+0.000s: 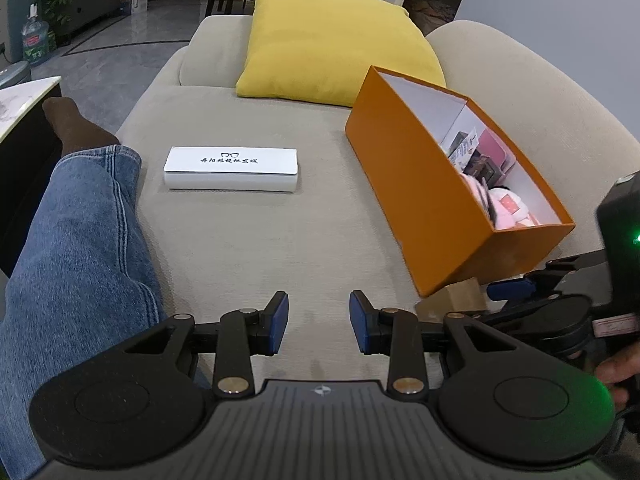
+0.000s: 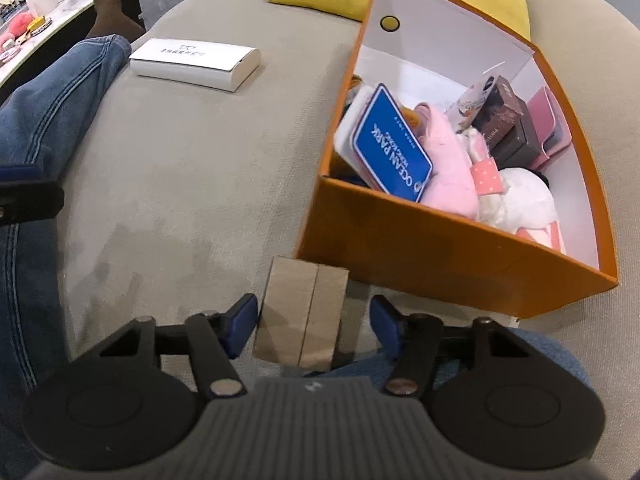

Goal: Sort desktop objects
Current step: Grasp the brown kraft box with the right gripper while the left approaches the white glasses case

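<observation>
Both grippers' jaws gape; right gripper (image 2: 312, 326) straddles cardboard block (image 2: 300, 316).

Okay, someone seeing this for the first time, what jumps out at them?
The orange box on the beige sofa's right, crammed with pink plush toys and a blue Ocean Park card. Behind it a yellow cushion. The open right gripper straddles a small brown box.
</observation>
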Motion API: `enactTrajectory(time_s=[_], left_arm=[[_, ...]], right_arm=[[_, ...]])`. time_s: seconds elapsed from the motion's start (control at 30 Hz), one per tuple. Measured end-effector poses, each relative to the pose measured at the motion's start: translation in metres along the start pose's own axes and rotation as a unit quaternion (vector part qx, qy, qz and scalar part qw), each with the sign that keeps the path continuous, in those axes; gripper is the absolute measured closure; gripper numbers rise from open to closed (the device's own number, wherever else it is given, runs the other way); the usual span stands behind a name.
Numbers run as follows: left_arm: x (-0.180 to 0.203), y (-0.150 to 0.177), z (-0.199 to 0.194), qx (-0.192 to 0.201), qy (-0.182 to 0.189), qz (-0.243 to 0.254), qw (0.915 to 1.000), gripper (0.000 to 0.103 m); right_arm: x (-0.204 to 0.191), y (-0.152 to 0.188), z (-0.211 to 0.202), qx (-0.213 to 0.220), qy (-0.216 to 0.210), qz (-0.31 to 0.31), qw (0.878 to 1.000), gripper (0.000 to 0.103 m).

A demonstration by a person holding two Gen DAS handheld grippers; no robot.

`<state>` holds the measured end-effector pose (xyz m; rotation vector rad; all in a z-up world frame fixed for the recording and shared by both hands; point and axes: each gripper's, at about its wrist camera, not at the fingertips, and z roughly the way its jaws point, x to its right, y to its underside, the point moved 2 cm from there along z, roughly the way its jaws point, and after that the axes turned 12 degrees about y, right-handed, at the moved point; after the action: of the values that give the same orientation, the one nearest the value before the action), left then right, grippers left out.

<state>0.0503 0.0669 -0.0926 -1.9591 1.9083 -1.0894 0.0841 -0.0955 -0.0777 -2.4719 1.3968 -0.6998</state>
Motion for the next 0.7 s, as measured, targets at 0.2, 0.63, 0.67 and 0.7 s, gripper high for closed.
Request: enactTrajectory(time_s=[0.2,0.63,0.67,0.7], left_arm=[[-0.005,-0.005,0.002,-0.004,-0.005,0.024,0.9997,0.065],[-0.016,-0.011,0.001,-0.016,-0.017,0.055,0.9982,0.065],[-0.016,-0.013,0.001,-0.017,-0.019,0.068,0.9973,0.065],[-0.015,-0.016,0.002,-0.02,-0.024,0.084,0.996,0.065]], right_arm=[[-0.004,-0.004,-0.002,0.001,-0.01,-0.016,1.0,0.055],[-0.008,-0.006,-0.003,-0.004,-0.032,-0.016,0.999,0.055],[-0.008,-0.007,-0.01,0.001,-0.04,-0.021,0.999,0.055],[-0.008,-0.008,-0.019,0.008,-0.053,-0.026,0.998,0.055]])
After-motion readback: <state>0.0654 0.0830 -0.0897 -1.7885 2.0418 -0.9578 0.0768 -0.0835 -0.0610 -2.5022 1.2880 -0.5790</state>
